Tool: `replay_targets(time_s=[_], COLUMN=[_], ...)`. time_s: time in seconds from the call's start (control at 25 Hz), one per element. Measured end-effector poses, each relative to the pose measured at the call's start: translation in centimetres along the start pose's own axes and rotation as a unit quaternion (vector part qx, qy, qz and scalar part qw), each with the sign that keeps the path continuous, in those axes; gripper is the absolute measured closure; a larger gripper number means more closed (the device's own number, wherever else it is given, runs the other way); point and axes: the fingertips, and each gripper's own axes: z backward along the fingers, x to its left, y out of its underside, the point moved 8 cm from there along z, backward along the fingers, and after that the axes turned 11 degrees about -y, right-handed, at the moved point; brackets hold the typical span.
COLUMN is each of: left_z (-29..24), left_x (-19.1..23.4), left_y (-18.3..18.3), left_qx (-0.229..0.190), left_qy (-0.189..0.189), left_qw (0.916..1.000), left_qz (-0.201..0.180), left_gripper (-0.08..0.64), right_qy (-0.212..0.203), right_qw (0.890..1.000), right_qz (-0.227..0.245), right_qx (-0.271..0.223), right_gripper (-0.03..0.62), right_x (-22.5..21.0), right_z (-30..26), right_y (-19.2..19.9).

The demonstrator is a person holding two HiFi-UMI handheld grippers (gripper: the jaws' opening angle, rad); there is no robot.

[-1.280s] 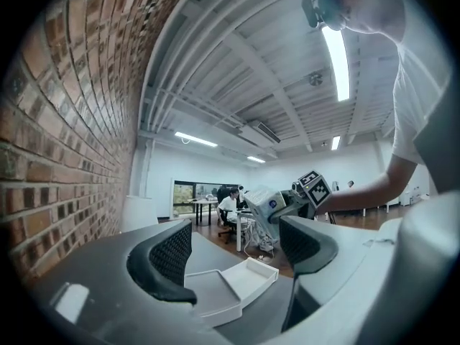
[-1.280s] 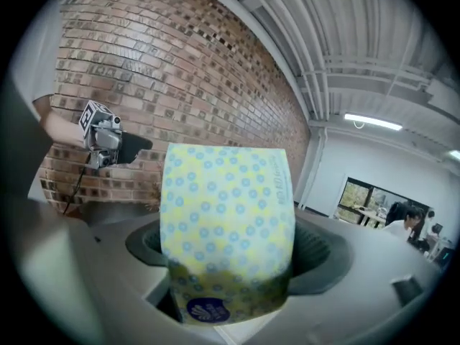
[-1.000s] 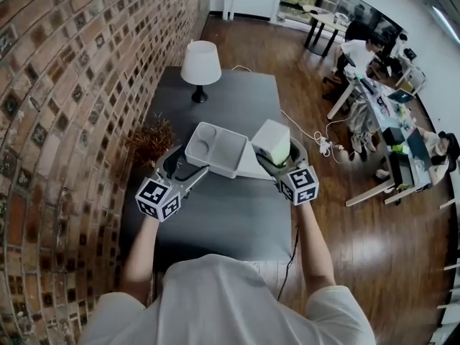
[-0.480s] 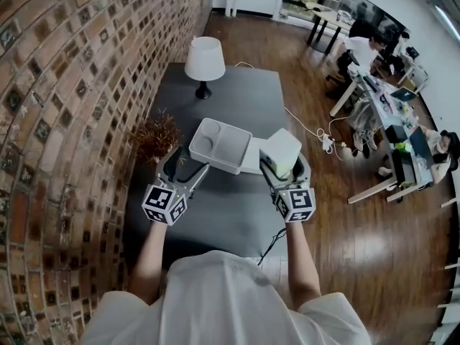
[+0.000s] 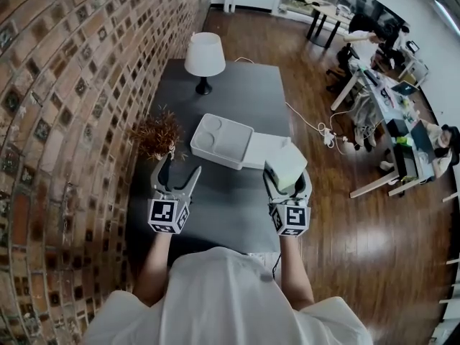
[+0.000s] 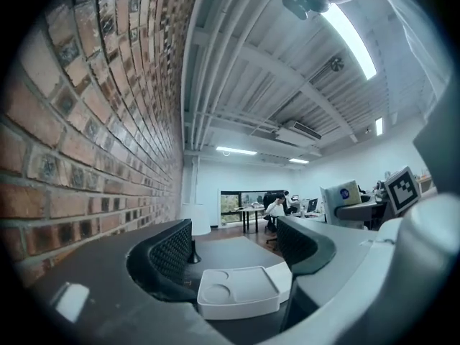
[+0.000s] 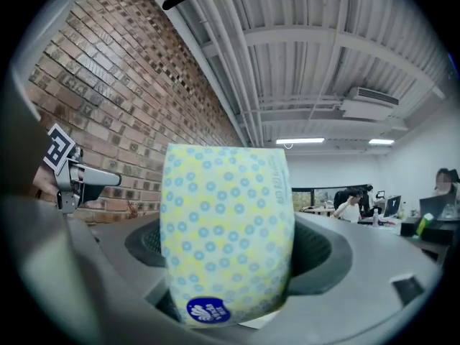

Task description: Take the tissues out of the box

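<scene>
A tissue pack (image 5: 285,164), yellow with blue dots, stands upright between the jaws of my right gripper (image 5: 287,175) above the table's near right edge. The jaws are opening, and both pads still touch the pack (image 7: 226,228), which fills the right gripper view. The white box (image 5: 221,141) lies in the middle of the dark table (image 5: 237,92), with a flat white lid (image 5: 262,149) beside it. My left gripper (image 5: 178,167) hovers open near the table's left side, pointing at the box (image 6: 237,293), with nothing between its jaws.
A white lamp (image 5: 204,56) stands at the table's far end. A dried plant (image 5: 157,131) sits by the brick wall (image 5: 86,85) on the left. Right of the table are wooden floor, a cable (image 5: 316,131) and desks with people.
Both grippers have drawn back toward me. The right one carried the tissue pack away from the box to the table's near right edge.
</scene>
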Motion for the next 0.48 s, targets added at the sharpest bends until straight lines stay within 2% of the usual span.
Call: replay_targets(time_s=[0.28, 0.48], left_z=[1.9, 3.0], left_x=[-0.3, -0.4], left_y=[0.4, 0.7], left_qx=[-0.007, -0.007], left_qy=[-0.019, -0.028], left_qw=[0.9997, 0.9996], left_qz=[-0.01, -0.005], left_gripper=[0.199, 0.204], right_qy=[0.011, 0.002], right_qw=[0.999, 1.0], right_qz=[-0.013, -0.008], right_qx=[-0.03, -0.013], right_gripper=[0.127, 0.127], right_x=[1.5, 2.6], right_z=[2.3, 2.8], right_y=[0.0, 0.8])
